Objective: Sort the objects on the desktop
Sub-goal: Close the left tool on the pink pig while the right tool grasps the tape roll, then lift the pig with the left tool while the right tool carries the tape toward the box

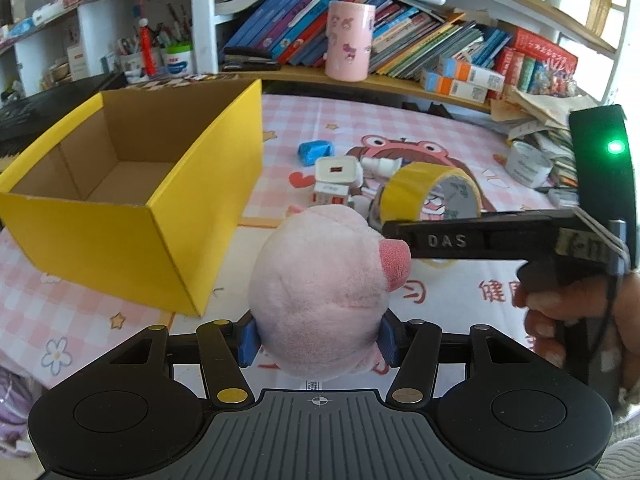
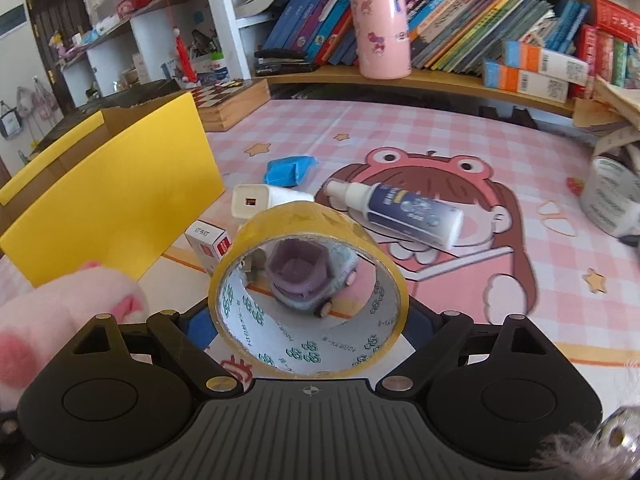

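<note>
The left gripper (image 1: 318, 338) clamps the round pink plush pig (image 1: 320, 288), lifted at 4 o'clock from the open yellow cardboard box (image 1: 132, 216), probably for dropping in. The right gripper (image 2: 310, 332) brackets the yellow tape roll (image 2: 308, 296), jaws wide; contact unclear.

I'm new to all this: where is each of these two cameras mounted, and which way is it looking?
Left wrist view: sits on the left gripper, looking forward and down past the pink plush toy it clamps; the person's right hand shows.
Right wrist view: sits on the right gripper, looking through the yellow tape roll between its jaws; no hand shows.
Both share the yellow box, the white spray bottle, the blue packet, the pink canister, the plush and the tape.
</note>
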`<state>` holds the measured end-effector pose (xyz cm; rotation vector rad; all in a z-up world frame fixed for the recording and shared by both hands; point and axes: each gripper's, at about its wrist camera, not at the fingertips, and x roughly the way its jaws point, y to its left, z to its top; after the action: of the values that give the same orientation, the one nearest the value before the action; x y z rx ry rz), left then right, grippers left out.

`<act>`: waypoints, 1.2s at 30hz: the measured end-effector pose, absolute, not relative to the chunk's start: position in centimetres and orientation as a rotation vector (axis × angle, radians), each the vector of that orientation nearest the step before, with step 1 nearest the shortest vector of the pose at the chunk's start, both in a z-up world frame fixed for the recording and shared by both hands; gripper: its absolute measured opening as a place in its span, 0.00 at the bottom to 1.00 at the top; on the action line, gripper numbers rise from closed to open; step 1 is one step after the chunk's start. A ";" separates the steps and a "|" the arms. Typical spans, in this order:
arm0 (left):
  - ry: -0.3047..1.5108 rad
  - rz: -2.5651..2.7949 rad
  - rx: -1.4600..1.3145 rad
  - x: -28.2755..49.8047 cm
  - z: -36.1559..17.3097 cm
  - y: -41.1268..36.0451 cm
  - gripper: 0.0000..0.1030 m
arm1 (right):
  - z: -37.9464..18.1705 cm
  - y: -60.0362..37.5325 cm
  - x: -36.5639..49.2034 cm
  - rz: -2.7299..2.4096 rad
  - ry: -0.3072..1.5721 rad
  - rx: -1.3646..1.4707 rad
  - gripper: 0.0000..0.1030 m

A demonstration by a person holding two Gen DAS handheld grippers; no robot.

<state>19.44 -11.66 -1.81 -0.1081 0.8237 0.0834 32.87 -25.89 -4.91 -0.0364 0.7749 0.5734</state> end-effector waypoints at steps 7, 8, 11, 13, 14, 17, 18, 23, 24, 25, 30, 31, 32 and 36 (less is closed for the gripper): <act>0.795 -0.013 -0.091 19.6 -1.3 -11.7 0.54 | -2.8 -27.5 31.1 0.494 0.751 -0.014 0.86; 0.790 -0.028 -0.089 19.5 -1.1 -11.6 0.54 | -2.5 -27.7 30.8 0.476 0.749 -0.005 0.86; 0.773 -0.069 -0.084 19.3 -0.5 -11.0 0.54 | -1.5 -28.2 29.7 0.425 0.746 0.021 0.86; 0.760 -0.099 -0.080 19.1 -0.1 -10.5 0.54 | -0.9 -28.5 28.9 0.395 0.740 0.042 0.86; 0.755 -0.112 -0.078 19.0 0.1 -10.4 0.54 | -0.6 -28.6 28.4 0.380 0.735 0.052 0.86; 0.738 -0.148 -0.070 18.6 0.5 -9.8 0.54 | 0.1 -28.8 27.2 0.342 0.724 0.069 0.86; 0.732 -0.160 -0.067 18.4 0.6 -9.5 0.54 | 0.3 -28.8 26.7 0.330 0.721 0.073 0.86; 0.719 -0.199 -0.065 17.4 0.7 -8.1 0.54 | 0.6 -27.9 24.4 0.283 0.713 0.068 0.86; 0.721 -0.204 -0.069 17.1 0.7 -7.7 0.54 | 0.5 -27.6 23.9 0.274 0.718 0.061 0.86; 0.719 -0.210 -0.072 16.7 0.7 -7.3 0.54 | 0.5 -27.2 23.5 0.267 0.724 0.056 0.86; 0.715 -0.221 -0.079 15.5 0.8 -5.8 0.54 | 0.9 -25.7 21.6 0.251 0.715 0.039 0.86; 0.713 -0.225 -0.082 15.2 0.8 -5.5 0.54 | 0.9 -25.4 21.2 0.246 0.712 0.036 0.86; 0.712 -0.229 -0.084 15.0 0.8 -5.2 0.54 | 1.0 -25.1 20.8 0.242 0.710 0.032 0.86; 0.707 -0.246 -0.088 14.1 0.9 -4.2 0.54 | 1.4 -24.1 19.4 0.229 0.700 0.027 0.86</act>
<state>14.05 -4.24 0.87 -0.0876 0.7074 -0.2455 19.44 -24.10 1.43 0.0265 0.6998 0.2290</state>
